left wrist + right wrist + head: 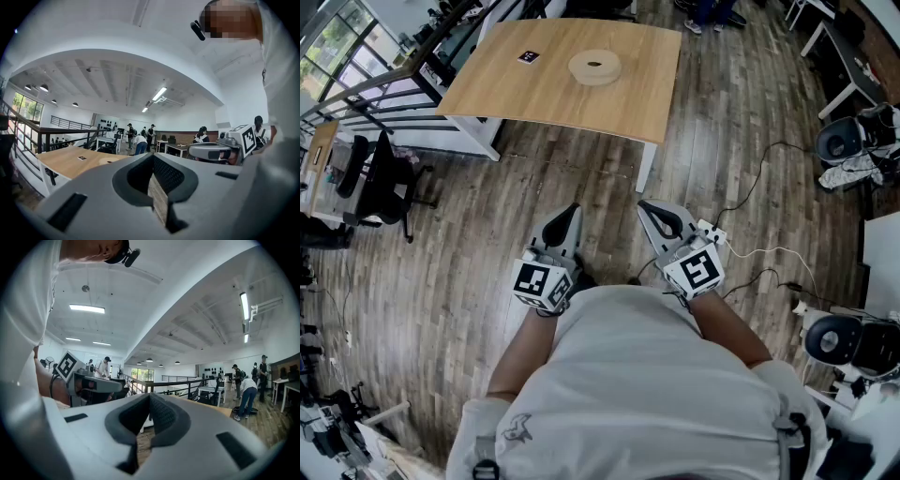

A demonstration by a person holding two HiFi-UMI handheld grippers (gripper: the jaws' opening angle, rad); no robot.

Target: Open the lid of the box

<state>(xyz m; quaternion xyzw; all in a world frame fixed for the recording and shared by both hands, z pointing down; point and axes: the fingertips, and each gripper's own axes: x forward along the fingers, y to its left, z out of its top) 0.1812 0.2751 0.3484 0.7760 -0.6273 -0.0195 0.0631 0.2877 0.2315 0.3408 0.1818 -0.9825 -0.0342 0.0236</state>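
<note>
A round, flat, light wooden box (594,67) with its lid on sits on a wooden table (506,89) some way ahead of me. From the left gripper view the box (108,160) is a small pale disc on the tabletop. Both grippers are held close to my chest above the wooden floor, far short of the table. The left gripper (570,214) is shut with nothing between its jaws. So is the right gripper (649,208), which points forward beside it. Each gripper view shows its own jaws closed together, with the other gripper alongside.
A small black marker card (528,56) lies left of the box. A black office chair (380,178) stands at the left. A power strip and cables (712,232) lie on the floor at the right, near more chairs (842,141). Several people stand at far desks (140,140).
</note>
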